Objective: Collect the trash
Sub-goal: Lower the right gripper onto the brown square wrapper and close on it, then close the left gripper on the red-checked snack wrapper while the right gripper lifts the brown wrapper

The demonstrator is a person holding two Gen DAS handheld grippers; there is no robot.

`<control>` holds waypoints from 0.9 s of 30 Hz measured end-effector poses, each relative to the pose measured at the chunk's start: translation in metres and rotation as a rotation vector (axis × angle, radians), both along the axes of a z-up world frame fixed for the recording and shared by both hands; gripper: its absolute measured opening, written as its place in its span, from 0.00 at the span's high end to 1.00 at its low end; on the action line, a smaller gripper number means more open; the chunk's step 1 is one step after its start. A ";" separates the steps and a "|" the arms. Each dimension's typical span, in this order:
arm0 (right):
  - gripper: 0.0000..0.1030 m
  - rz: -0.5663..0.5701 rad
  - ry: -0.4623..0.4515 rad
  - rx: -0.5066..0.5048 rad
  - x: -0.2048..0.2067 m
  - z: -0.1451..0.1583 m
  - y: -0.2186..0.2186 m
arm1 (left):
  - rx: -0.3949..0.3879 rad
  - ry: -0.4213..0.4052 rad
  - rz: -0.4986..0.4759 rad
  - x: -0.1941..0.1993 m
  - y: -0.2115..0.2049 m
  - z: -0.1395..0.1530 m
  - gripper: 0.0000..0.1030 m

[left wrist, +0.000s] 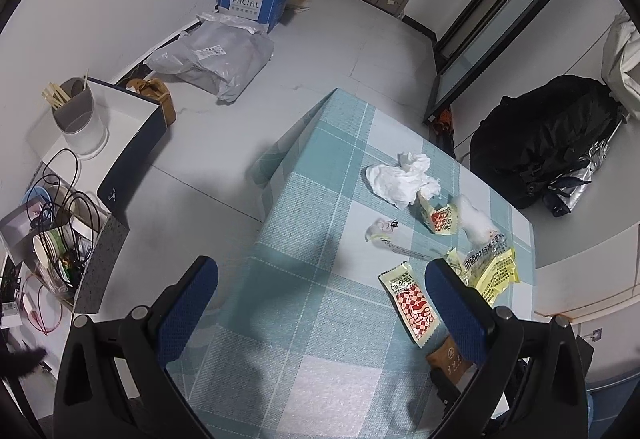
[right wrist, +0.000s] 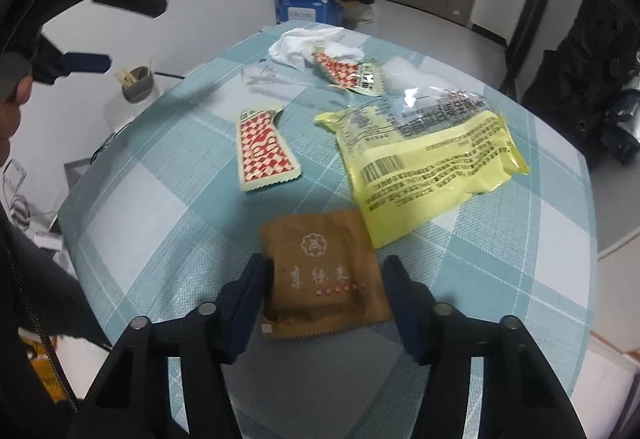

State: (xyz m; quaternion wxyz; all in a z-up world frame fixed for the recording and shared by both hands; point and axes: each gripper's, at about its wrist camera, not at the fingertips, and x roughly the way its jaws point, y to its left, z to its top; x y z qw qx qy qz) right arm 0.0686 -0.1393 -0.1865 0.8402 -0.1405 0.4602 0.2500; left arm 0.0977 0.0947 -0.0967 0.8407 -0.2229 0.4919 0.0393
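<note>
Right gripper (right wrist: 326,295), jaws wide, straddles the brown sachet (right wrist: 320,275): light, thin, crinkly; best pinched across its flat edges.

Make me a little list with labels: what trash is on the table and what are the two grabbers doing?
table: checked teal tablecloth
trash: brown packet, yellow wrapper, red-checked sachet, torn sachet, crumpled tissue
right gripper: open, fingers either side of the brown packet
left gripper: open, above the table, holding nothing
</note>
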 end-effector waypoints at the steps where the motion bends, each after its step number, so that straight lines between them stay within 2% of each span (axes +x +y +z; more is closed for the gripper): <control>1: 0.47 0.001 -0.002 -0.002 -0.001 0.000 0.001 | 0.000 0.000 -0.003 0.000 0.000 0.000 0.01; 4: 0.58 0.011 -0.017 -0.009 -0.004 0.002 0.004 | 0.004 -0.002 -0.010 -0.001 -0.001 0.000 0.01; 5: 0.70 0.022 -0.020 -0.011 -0.006 0.002 0.006 | 0.006 -0.002 -0.014 -0.001 -0.003 0.000 0.01; 7: 0.81 0.047 -0.033 -0.012 -0.011 0.004 0.011 | 0.008 -0.002 -0.020 -0.002 -0.004 0.000 0.01; 18: 0.92 0.034 -0.033 0.047 -0.012 0.016 0.007 | 0.039 -0.005 -0.042 -0.002 -0.013 0.000 0.01; 27: 0.96 -0.015 -0.008 0.188 -0.009 0.038 -0.013 | 0.027 0.043 -0.112 0.002 -0.028 -0.011 0.01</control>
